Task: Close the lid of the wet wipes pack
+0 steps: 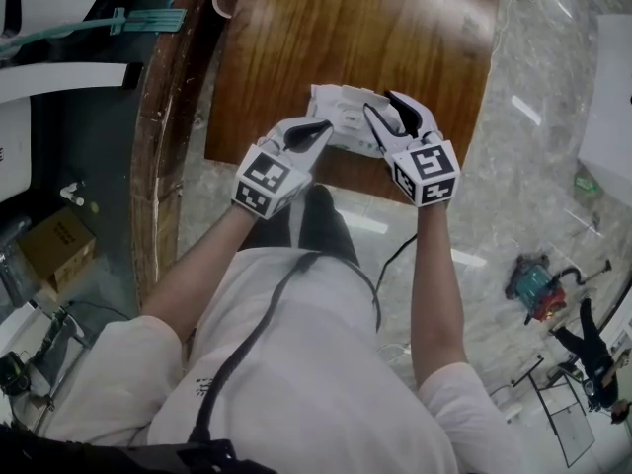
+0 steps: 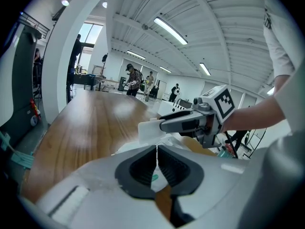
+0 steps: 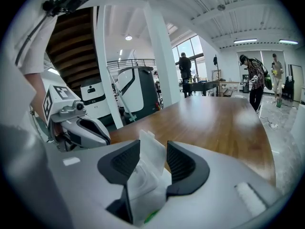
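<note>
I've got the wooden table [image 1: 346,38] on a glossy marble floor [image 1: 533,117], with the wet wipes pack [image 1: 341,117] at the table's near edge (bare wood beyond). My left gripper [image 1: 314,131] is clenched on the pack's end. My right gripper [image 1: 387,117] is released, its jaws either side of the raised lid [image 3: 151,149].

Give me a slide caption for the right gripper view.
Right tool open, jaws either side of the upright lid of the wet wipes pack, wooden table beyond.

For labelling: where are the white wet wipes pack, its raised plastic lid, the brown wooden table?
white wet wipes pack [image 1: 341,119]: head view, top.
raised plastic lid [image 3: 149,151]: right gripper view, middle.
brown wooden table [image 1: 346,28]: head view, bare top.
</note>
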{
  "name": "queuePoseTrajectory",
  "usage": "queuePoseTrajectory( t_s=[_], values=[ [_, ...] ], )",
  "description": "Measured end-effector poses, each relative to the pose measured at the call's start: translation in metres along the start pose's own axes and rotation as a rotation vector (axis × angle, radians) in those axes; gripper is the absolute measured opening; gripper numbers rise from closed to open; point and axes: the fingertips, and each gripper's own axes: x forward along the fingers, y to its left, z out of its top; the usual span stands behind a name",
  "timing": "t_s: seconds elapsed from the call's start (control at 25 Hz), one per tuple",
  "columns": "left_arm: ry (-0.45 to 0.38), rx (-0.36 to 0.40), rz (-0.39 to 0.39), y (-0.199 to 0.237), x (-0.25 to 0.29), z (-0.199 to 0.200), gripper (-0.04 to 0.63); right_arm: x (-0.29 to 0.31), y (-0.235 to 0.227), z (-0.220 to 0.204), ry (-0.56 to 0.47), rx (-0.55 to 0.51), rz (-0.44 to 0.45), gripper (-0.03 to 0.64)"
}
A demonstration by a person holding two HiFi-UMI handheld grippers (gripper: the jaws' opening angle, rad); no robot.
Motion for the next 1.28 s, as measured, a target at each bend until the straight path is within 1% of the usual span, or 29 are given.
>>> queuePoseTrajectory(
  t_s=[0.24, 0.8, 1.08, 1.28],
  values=[
    [-0.022, -0.004, 0.008, 0.002, -0.004, 0.005, 0.011, -0.002, 0.005, 0.0, 0.002, -0.005, 0.009, 0.183],
    [-0.027, -0.015, 0.019, 0.004, -0.018, 0.005, 0.006, -0.011, 0.019, -0.005, 0.015, -0.016, 0.021, 0.183],
    [-0.016, 0.002, 0.01, 0.002, -0.021, -0.002, 0.005, -0.013, 0.027, -0.015, 0.037, -0.027, 0.026, 0.184],
    [-0.033, 0.003, 0.003, -0.003, -0.023, 0.005, 0.005, -0.015, 0.033, -0.021, 0.054, -0.039, 0.029, 0.183]
  ],
)
